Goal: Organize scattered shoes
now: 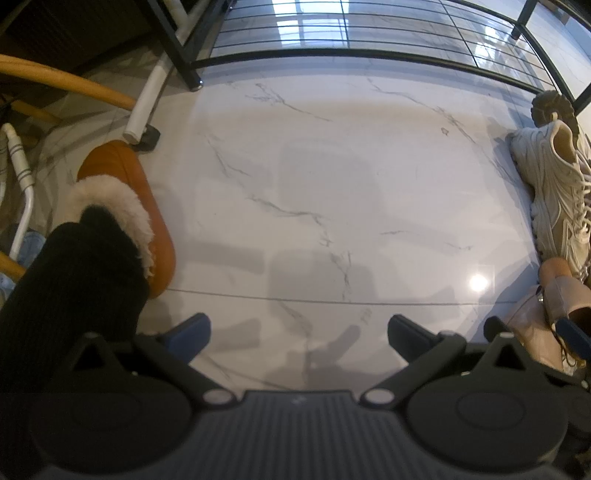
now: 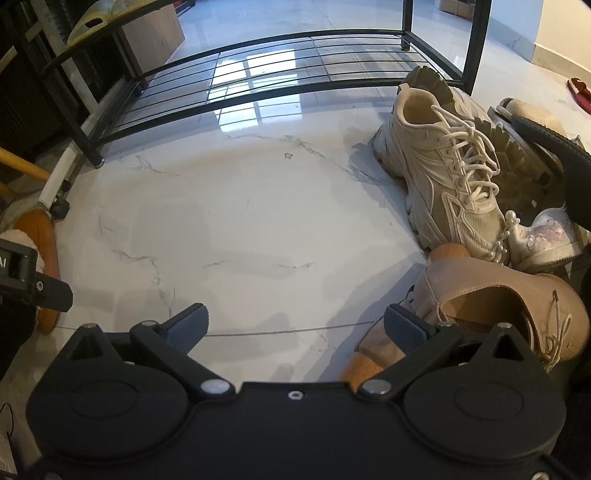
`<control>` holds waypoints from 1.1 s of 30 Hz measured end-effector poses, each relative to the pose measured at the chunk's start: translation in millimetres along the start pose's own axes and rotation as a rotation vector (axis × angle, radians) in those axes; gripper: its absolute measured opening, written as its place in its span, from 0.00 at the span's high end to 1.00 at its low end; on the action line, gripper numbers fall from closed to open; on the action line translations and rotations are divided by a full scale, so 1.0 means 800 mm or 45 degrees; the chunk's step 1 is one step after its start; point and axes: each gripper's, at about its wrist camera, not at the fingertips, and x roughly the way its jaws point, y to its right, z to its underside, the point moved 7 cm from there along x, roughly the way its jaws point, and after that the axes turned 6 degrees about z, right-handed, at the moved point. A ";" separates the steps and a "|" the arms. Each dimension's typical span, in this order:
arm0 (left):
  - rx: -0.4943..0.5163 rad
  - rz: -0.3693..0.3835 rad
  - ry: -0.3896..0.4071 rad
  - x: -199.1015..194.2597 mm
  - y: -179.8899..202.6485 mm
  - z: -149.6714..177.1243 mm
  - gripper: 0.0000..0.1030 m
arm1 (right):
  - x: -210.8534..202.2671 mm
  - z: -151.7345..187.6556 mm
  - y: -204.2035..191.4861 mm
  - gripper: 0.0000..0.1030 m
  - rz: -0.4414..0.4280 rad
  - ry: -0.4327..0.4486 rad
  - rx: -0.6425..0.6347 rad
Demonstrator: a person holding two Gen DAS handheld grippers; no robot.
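A pile of shoes lies at the right on the marble floor: a cream laced sneaker (image 2: 443, 177), a shoe on its side showing a dark lugged sole (image 2: 517, 162), a pearl-trimmed white shoe (image 2: 543, 240) and a tan shoe (image 2: 495, 295). The cream sneaker (image 1: 557, 192) also shows in the left wrist view. My right gripper (image 2: 295, 325) hangs open over bare floor, its right finger beside the tan shoe. My left gripper (image 1: 299, 332) is open with nothing between its fingers. A black metal shoe rack (image 2: 258, 66) stands ahead, its low shelf bare. A yellow slipper (image 2: 96, 18) sits on the rack's upper shelf.
A person's foot in an orange fur-lined slipper (image 1: 125, 206) with a black sock stands at the left. A white tube (image 1: 147, 92) and wooden poles (image 1: 74, 81) lie beside the rack's left leg. A cardboard box (image 2: 155, 29) stands behind the rack. A red item (image 2: 580, 88) lies far right.
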 end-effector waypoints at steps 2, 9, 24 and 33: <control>0.000 0.001 0.001 0.000 0.000 0.000 0.01 | -0.002 -0.001 0.001 0.00 0.002 0.010 0.004; 0.042 0.012 0.116 -0.016 0.009 -0.009 0.01 | -0.028 -0.015 0.008 0.00 0.029 0.139 0.033; 0.277 0.066 0.684 -0.094 0.076 -0.019 0.01 | -0.105 -0.043 0.058 0.00 0.151 0.563 0.135; 0.411 0.126 0.778 -0.092 0.124 -0.007 0.01 | -0.124 -0.017 0.114 0.00 0.266 0.633 0.154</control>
